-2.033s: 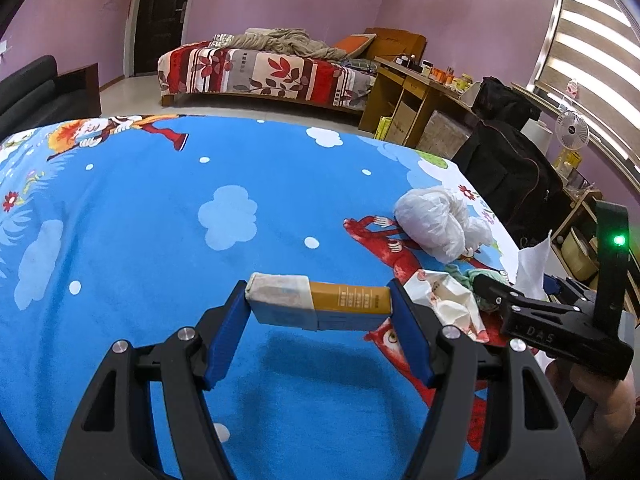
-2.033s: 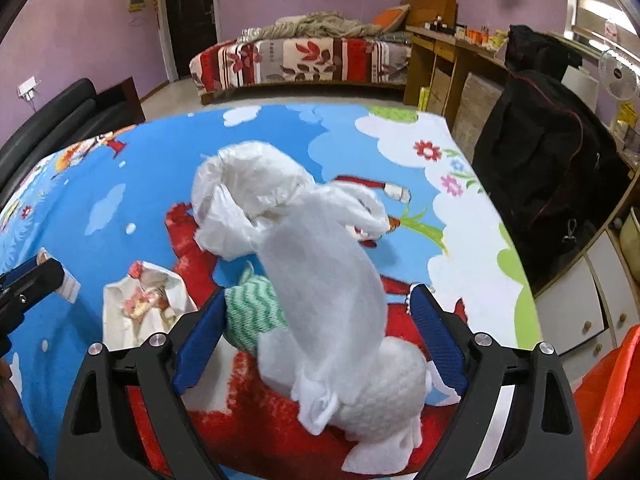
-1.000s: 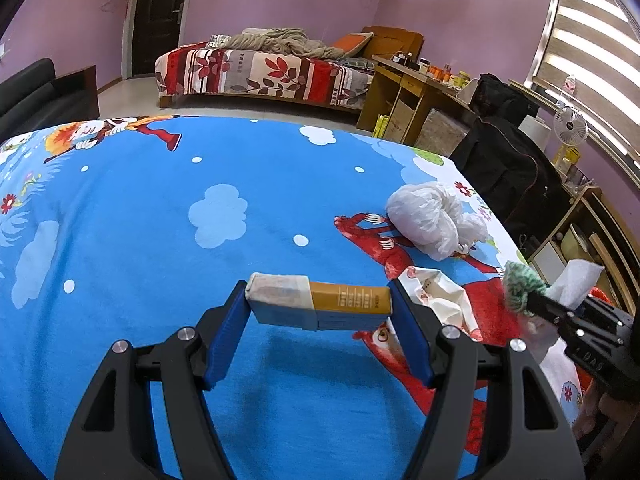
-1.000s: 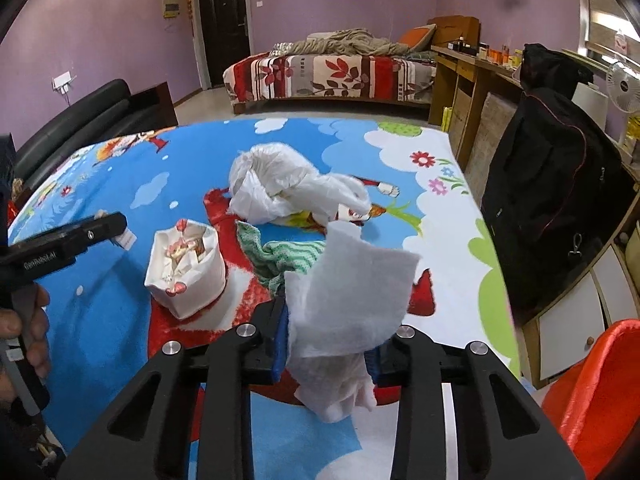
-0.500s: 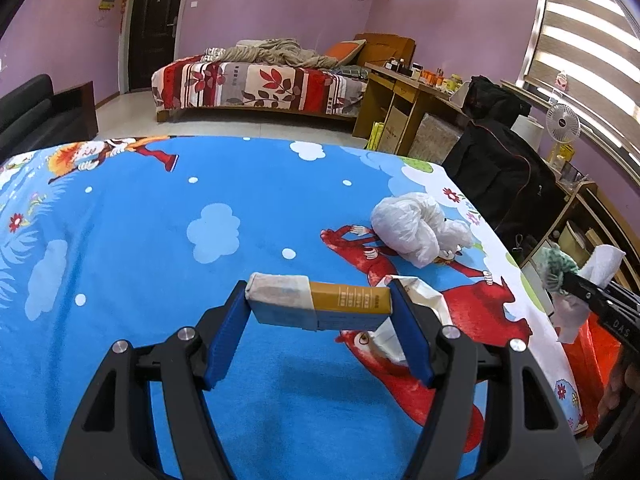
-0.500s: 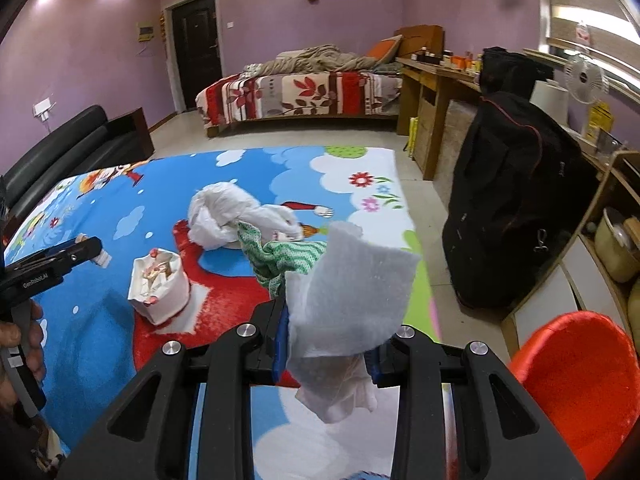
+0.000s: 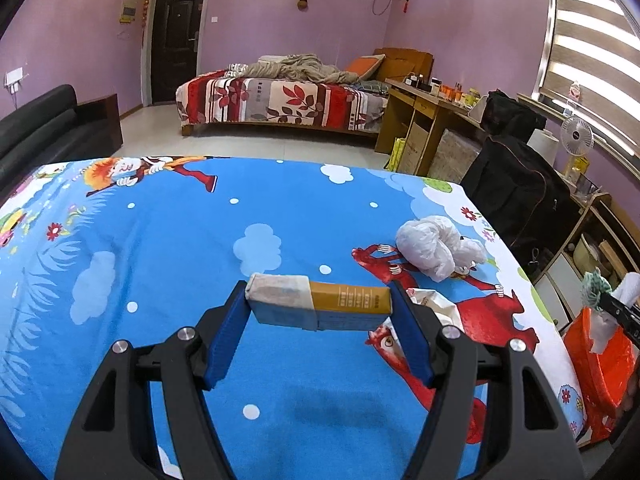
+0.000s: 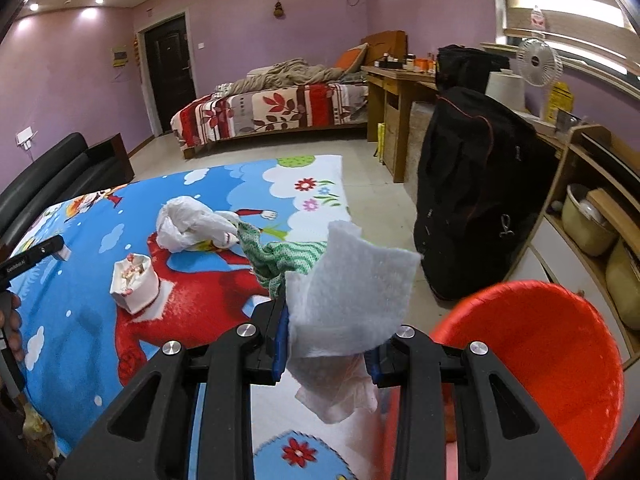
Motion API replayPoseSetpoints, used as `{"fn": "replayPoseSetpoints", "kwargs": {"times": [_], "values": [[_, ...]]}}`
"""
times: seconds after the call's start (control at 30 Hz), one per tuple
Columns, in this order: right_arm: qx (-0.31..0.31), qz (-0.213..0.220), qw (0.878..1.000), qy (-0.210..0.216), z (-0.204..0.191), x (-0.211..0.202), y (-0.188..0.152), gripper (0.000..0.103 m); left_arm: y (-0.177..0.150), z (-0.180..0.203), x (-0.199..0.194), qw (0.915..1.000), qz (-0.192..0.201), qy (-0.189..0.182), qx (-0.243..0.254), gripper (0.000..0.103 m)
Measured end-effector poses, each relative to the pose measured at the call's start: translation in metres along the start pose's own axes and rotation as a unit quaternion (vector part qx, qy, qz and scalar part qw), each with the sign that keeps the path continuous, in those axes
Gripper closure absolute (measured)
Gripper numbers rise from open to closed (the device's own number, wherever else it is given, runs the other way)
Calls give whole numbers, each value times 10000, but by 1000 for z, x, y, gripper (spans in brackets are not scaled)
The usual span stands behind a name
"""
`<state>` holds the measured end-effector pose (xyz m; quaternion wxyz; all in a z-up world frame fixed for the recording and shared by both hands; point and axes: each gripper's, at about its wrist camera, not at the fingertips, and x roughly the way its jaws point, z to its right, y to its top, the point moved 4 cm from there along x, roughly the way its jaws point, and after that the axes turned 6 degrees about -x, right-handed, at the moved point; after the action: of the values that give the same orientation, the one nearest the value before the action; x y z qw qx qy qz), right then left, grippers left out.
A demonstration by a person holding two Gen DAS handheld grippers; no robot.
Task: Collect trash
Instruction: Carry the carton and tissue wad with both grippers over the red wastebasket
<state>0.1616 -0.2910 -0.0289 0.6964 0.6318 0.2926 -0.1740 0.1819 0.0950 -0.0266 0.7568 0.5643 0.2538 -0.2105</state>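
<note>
Two grippers, both loaded. Left gripper (image 7: 318, 314) clamped across the ends of a small carton (image 7: 319, 306), blue pads pressed on both short ends, carton carried above the blue cartoon-print cloth (image 7: 160, 232). Carton's long axis lying crosswise, left to right between the fingers; pale wrapped half on the left, yellow-brown half on the right. Printed lines on the yellow face, too small to read.

Right gripper (image 8: 326, 346) closed tight on a wad of white tissue (image 8: 348, 300) with a green-and-white striped cloth (image 8: 280, 258) bunched behind it, tissue standing upward and drooping below the pads. Right pad mostly hidden by the tissue. Held over the cloth's edge, just beside a red bin (image 8: 532, 356) cut off at the lower right; bin's inside barely visible.

Further out on the cloth: a crumpled white plastic bag (image 8: 188, 226) and a small white paper cup of scraps (image 8: 134, 280), well apart from the right gripper. Paper cup largely hidden behind the left gripper's right finger in the left wrist view. White lettering on the left gripper's finger, seen at the right wrist view's left edge, blurred.
</note>
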Motion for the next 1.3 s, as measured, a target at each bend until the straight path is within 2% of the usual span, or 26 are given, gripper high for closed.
{"fn": "replayPoseSetpoints", "kwargs": {"times": [0.2, 0.37, 0.57, 0.77, 1.13, 1.3], "values": [[107, 23, 9998, -157, 19, -15, -12, 72, -4, 5, -13, 10000, 37, -43, -18, 36], [206, 64, 9994, -267, 33, -27, -22, 71, -5, 24, -25, 9997, 86, -187, 124, 36], [351, 34, 9986, -392, 56, -40, -39, 71, -9, 65, -31, 9983, 49, -468, 346, 36], [489, -19, 9972, -573, 85, -49, -55, 71, -22, 123, -26, 9938, -128, -863, 683, 36], [673, -61, 9939, -875, 127, -65, -76, 71, -52, 245, -25, 9732, -414, -1746, 1436, 36], [766, -104, 9925, -949, 142, -69, -84, 71, -69, 299, -29, 9589, -492, -2139, 1800, 36]]}}
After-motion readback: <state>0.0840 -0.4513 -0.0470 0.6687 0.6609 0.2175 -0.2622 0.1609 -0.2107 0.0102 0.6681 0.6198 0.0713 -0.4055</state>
